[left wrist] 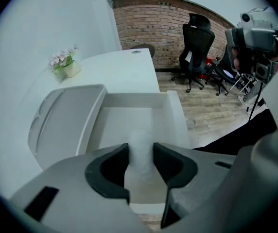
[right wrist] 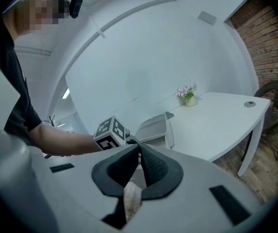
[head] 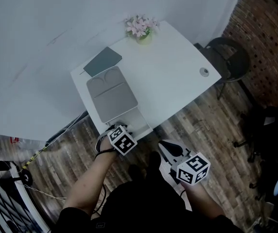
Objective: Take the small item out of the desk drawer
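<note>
The white desk point(head: 178, 76) has its drawer point(head: 143, 123) pulled out at the front edge. In the left gripper view a small white, cylinder-like item point(left wrist: 140, 139) stands in the drawer point(left wrist: 175, 115). It fills the gap between the dark pads of my left gripper point(left wrist: 140, 154), which is shut on it. From the head view the left gripper point(head: 121, 127) reaches down into the drawer and hides the item. My right gripper point(head: 165, 144) hangs back over the floor near the person's body, jaws shut together on nothing point(right wrist: 139, 147).
A grey flat tray point(head: 111, 93) lies on the desk just behind the drawer, with a dark notebook point(head: 102, 61) and a pot of pink flowers point(head: 141, 29) further back. A dark chair point(head: 231, 57) stands at the desk's right end. The floor is wood plank, with a brick wall at right.
</note>
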Tool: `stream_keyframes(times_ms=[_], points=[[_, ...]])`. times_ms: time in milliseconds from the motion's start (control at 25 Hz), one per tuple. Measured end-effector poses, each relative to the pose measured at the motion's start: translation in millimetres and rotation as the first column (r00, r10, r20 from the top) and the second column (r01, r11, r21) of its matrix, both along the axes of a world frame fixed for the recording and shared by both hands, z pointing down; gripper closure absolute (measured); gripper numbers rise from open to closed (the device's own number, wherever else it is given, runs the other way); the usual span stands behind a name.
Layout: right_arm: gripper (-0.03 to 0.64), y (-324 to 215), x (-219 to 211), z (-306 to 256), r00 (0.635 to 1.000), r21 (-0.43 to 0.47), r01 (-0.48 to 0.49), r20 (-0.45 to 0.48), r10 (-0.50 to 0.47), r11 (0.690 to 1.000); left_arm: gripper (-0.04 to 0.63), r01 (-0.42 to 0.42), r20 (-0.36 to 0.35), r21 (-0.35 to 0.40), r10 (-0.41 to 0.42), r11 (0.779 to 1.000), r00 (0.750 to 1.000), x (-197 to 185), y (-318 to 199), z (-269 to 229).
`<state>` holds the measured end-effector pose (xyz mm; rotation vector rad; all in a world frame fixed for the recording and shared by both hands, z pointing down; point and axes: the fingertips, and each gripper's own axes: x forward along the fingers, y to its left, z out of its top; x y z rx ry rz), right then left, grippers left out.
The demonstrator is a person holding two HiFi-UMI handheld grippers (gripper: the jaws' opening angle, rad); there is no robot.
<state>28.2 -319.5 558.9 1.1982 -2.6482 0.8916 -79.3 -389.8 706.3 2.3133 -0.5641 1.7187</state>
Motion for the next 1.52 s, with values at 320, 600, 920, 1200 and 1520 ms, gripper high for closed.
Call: stream_keyframes(times_ms=[320,600,920,1200,1520], points=[[0.601,-10,5,-38,0.998,0.079,0.024,-0.065,-0.019,0.997,0.428,0.160,-0.211,0.063,-0.143,0.985,0.967,1,1,-64],[0.601,-33,-25,-96,0.977,0.203,0.150,-0.184,-0.112,0.968,0.428,0.302,-0.386,0.116,-0.237,0.946,0.892,-28,9,-135],[0.594,-64,-43,-182,0.982,0.395,0.090,-0.188,-0.016,0.914,0.428,0.398,-0.564,0.145,-0.255,0.906,0.785,-62,22,-196],[0.612,-53,-48,-223,0.986,0.469,-0.049,-0.119,0.118,0.882,0.428,0.447,-0.714,0.181,-0.195,0.876,0.672,-87,12,-257],[0.612,-20,-52,-220,0.974,0.483,-0.104,-0.129,0.188,0.870,0.428,0.459,-0.785,0.240,-0.107,0.855,0.610,-119,17,-295]])
